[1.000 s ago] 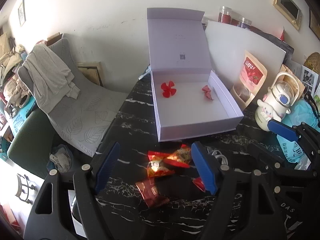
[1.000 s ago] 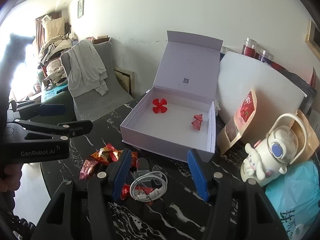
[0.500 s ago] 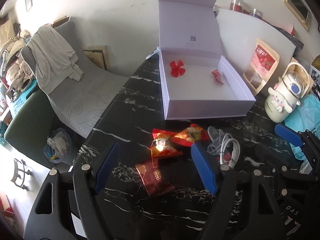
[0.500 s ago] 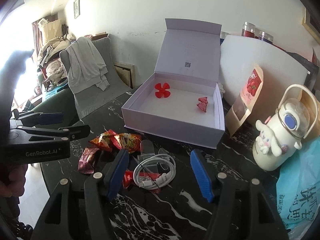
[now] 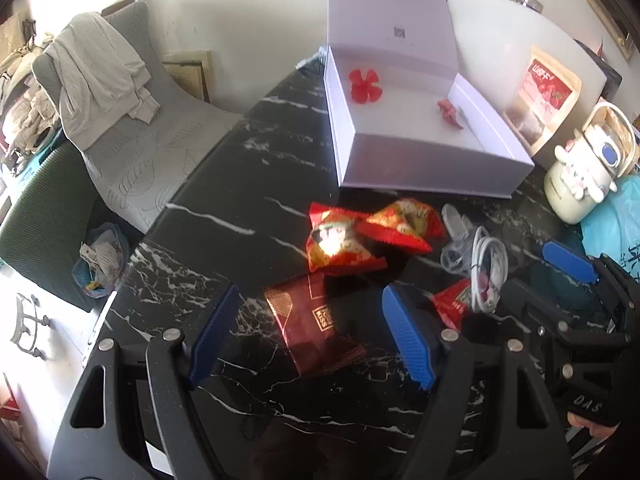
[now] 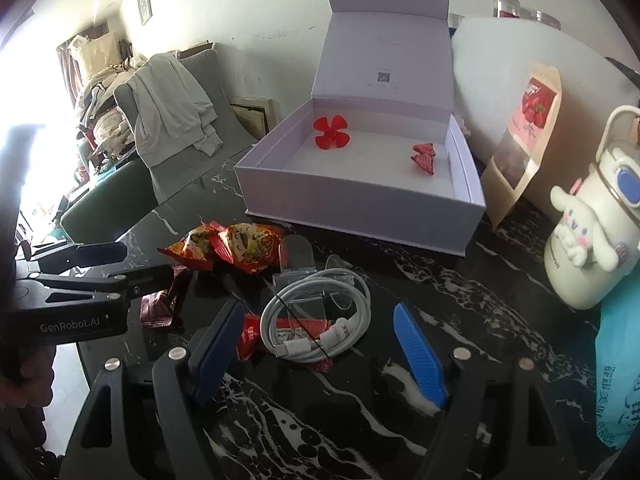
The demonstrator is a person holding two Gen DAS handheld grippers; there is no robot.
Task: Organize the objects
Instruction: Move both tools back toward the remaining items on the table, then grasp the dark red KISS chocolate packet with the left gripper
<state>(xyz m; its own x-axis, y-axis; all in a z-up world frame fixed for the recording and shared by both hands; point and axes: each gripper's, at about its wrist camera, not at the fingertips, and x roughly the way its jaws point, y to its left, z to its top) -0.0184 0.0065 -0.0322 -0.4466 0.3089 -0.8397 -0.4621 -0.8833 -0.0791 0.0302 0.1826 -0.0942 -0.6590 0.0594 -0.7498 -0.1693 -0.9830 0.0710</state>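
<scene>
A white box stands open on the black marble table, holding a red flower and a small red folded piece. In front of it lie two red-orange snack packs, a dark red packet, a coiled white cable on a red wrapper and clear plastic pieces. My left gripper hangs open over the dark red packet. My right gripper is open around the cable.
A kettle with a cartoon dog figure, a blue plastic bag, a red-labelled pouch and a white board stand on the right. Left of the table are a grey chair with a sweater and a bin.
Both grippers have come lower and closer to the table. The dark red packet now lies between the left fingers, and the cable sits between the right fingers. Both stayed open.
</scene>
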